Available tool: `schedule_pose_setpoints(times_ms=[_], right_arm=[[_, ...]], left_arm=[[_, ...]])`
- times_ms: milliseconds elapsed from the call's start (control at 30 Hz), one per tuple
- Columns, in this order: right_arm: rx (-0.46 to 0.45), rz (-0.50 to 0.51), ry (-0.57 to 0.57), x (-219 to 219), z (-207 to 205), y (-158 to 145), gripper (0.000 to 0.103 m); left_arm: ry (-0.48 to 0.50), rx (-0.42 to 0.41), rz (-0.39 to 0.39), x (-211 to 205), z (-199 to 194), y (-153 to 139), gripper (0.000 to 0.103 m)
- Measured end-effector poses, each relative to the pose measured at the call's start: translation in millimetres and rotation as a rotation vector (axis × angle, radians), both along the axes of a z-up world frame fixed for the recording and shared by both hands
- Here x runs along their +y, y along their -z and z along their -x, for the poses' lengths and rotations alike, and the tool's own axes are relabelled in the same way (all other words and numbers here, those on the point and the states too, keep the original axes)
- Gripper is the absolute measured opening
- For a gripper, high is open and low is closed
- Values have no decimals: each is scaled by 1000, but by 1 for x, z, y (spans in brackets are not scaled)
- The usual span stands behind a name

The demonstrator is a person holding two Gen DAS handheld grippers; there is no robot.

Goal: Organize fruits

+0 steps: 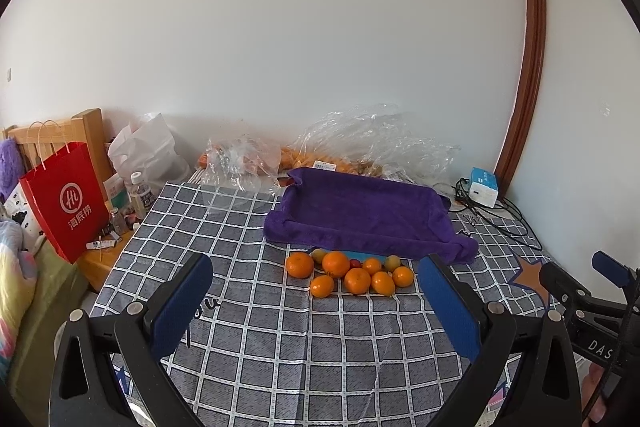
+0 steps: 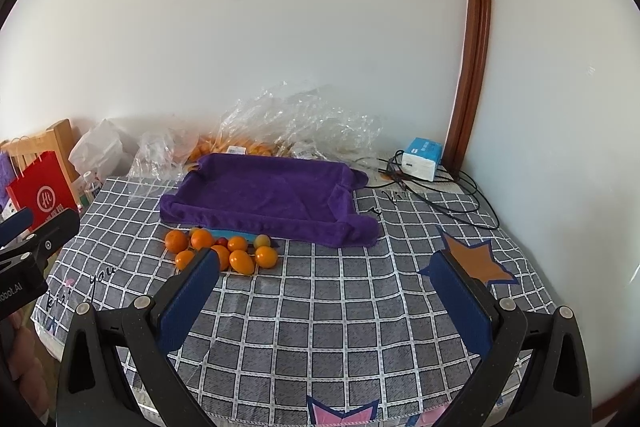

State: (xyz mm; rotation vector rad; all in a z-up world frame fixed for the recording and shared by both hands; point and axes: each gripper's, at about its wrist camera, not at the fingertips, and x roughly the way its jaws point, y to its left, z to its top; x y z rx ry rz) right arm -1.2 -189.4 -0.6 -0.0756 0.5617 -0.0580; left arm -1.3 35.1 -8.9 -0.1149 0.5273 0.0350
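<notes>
While oranges [image 1: 348,275] sit untouched, left gripper [image 1: 316,303] and right gripper [image 2: 328,299] fingers spread wide, empty.

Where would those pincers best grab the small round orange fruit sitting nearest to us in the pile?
Probably across its widest middle, coming from the near, open tablecloth side. The nearest small round orange fruit sits at the cluster's front-left edge, with free space at its left and front; its neighbours crowd behind and right. The open left gripper already faces it.
</notes>
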Motion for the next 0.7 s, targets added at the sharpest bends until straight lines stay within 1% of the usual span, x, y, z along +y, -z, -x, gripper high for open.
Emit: schedule_pose_setpoints(times_ms=[67, 133, 233, 333, 467, 633, 700], right_arm=[[11, -20, -11, 0, -4, 7, 103], [32, -19, -18, 3, -13, 15, 103], [69, -2, -32, 8, -26, 30, 103], [82, 21, -68, 15, -36, 46, 103], [100, 49, -78, 20, -52, 64, 103], [88, -1, -66, 20, -73, 81, 103], [109, -27, -63, 18, -82, 87, 103]], left_arm=[[-2, 4, 8, 3, -4, 4, 103], [-4, 13, 7, 5, -10, 10, 103], [-5, 33, 5, 8, -21, 22, 103], [-5, 56, 15, 12, -33, 36, 103], [-22, 102, 11, 19, -49, 55, 103], [-51, 122, -11, 31, -66, 75, 103], [-63, 144, -20, 35, -73, 84, 103]])
